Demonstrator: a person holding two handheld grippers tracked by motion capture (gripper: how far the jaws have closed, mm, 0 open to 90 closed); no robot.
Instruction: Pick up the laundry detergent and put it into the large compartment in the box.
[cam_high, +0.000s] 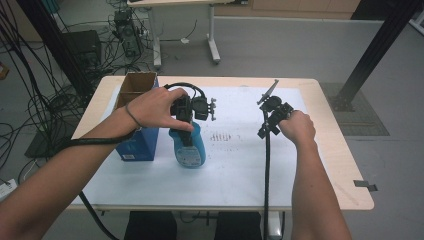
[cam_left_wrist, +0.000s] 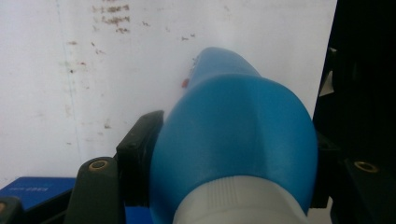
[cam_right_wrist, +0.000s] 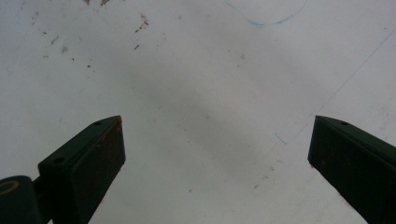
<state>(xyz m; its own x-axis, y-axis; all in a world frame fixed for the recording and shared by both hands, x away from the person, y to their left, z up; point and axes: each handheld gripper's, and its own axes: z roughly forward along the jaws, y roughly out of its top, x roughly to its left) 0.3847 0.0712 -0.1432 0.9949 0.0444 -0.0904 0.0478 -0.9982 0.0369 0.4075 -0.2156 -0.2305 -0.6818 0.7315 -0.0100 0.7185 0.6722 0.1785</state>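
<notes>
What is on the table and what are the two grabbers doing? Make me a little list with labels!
Left gripper: shut on the blue bottle, holding it from above
Blue bottle: upright on the table, white collar near the jaws, label low on its side
Right gripper: open, nothing between the jaws, over a bare part of the white sheet
Blue box: open cardboard top, just left of the bottle
White sheet: covers most of the table, with small brown marks near the middle
Table: light wooden edge
</notes>
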